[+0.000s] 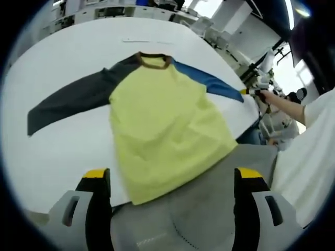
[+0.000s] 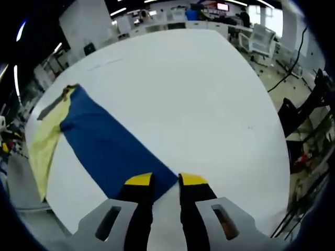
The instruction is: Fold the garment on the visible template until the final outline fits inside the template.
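Right gripper point(image 2: 166, 183), jaws nearly closed on the blue sleeve's point(image 2: 110, 146) cuff at lower frame, left gripper point(image 1: 172, 175) open; shirt point(image 1: 167, 130) lies unfolded.

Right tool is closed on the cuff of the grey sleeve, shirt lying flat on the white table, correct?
Not quite: the right tool is closed on the cuff of the blue sleeve, not the grey sleeve, as the right gripper view shows. The shirt does lie flat on the white table.

- A yellow-bodied shirt point(image 1: 162, 130) with a brown collar was spread flat on a white table, its hem overhanging the near edge.
- A dark grey sleeve point(image 1: 73, 102) was stretched left, a blue sleeve point(image 2: 110, 149) right.
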